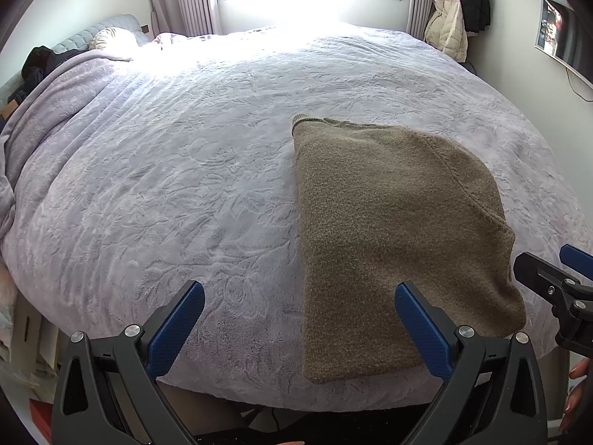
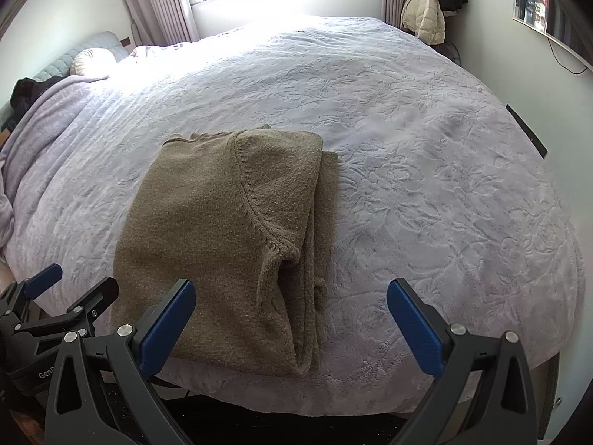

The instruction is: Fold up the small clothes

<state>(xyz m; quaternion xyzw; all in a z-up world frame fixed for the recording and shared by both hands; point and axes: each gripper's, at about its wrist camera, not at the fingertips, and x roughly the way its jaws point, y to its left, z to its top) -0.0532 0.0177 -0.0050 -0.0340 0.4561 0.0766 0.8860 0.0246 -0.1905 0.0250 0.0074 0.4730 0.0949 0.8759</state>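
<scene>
The left gripper point(image 1: 299, 328) hangs over the near edge of the bed point(image 1: 166, 170), jaws spread wide with nothing between them. Just to its right lies the brown knit sweater point(image 2: 222, 230), folded lengthwise into a long panel, its hem at the near edge and its neck end pointing toward the window. The right gripper point(image 2: 291, 324) hovers over the hem, jaws also wide and empty. The lengthwise fold looks done; a likely next move is pinching the two hem corners and carrying them up toward the collar. Loose layers show along the sweater's right side and could slip apart. Coats point(image 2: 426, 7) hang at the far right corner, well clear.
</scene>
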